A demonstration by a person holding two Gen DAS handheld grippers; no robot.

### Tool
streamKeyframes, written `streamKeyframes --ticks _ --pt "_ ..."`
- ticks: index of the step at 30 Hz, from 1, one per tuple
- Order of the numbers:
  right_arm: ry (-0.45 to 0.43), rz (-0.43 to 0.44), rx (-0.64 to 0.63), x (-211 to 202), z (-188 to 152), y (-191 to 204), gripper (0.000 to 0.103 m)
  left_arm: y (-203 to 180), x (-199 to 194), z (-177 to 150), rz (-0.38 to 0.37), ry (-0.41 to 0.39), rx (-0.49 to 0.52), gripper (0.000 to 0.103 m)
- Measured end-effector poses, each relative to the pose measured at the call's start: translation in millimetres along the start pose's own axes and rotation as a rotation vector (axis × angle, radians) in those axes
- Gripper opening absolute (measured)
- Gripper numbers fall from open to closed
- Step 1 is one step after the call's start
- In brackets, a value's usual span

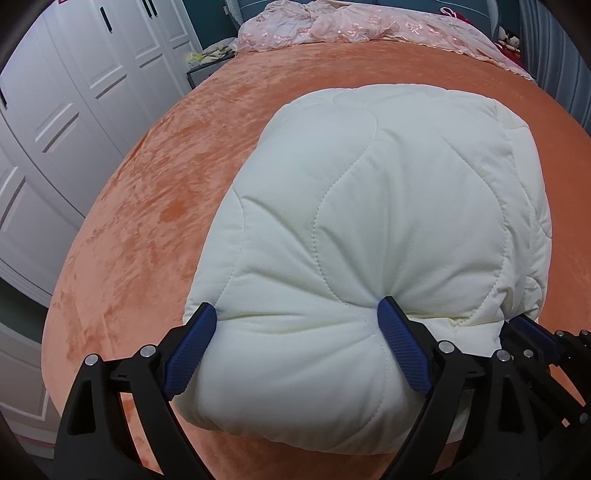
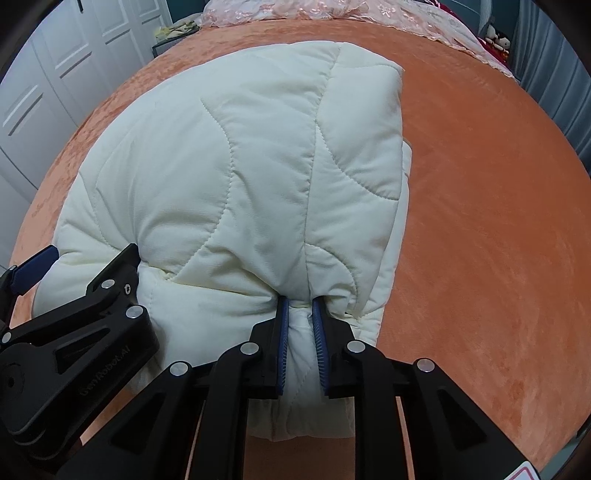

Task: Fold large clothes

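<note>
A cream quilted garment (image 1: 388, 184) lies folded into a thick bundle on the orange bed cover (image 1: 140, 206). In the left wrist view my left gripper (image 1: 295, 306) spans the bundle's near left end, jaws wide, both blue pads dug into the padding. In the right wrist view the same garment (image 2: 240, 166) fills the middle. My right gripper (image 2: 300, 302) pinches a narrow fold at its near edge, with cloth bunched between the pads. One finger (image 2: 114, 277) of the left gripper shows at the left, against the bundle. The bundle's underside is hidden.
Pink lace fabric (image 1: 332, 26) is heaped at the bed's far end. White wardrobe doors (image 1: 55, 110) stand along the left side, with a dark box (image 1: 203, 72) beside the bed. Soft toys (image 1: 511, 40) sit at the far right. Orange cover (image 2: 498, 221) stretches right of the bundle.
</note>
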State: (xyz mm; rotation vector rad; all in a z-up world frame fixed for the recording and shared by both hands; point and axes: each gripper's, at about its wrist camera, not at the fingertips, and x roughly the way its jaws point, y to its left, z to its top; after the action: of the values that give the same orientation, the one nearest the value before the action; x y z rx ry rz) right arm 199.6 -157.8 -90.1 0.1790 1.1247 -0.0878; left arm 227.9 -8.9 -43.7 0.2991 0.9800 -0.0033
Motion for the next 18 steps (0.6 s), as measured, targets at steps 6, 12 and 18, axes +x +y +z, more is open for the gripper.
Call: streamKeyframes --ticks 6,12,18 --pt "0.003 0.019 0.014 6 1 -3 0.017 -2 7 1 0.004 -0.006 -0.012 0.088" --pt "-0.008 0.023 0.016 10 6 -5 0.017 -5 9 2 0.018 -0.015 -0.017 0.088" --pt "0.005 0.074 0.033 -4 4 -17 0.016 -3 6 6 0.0 -0.001 -0.006 0.088"
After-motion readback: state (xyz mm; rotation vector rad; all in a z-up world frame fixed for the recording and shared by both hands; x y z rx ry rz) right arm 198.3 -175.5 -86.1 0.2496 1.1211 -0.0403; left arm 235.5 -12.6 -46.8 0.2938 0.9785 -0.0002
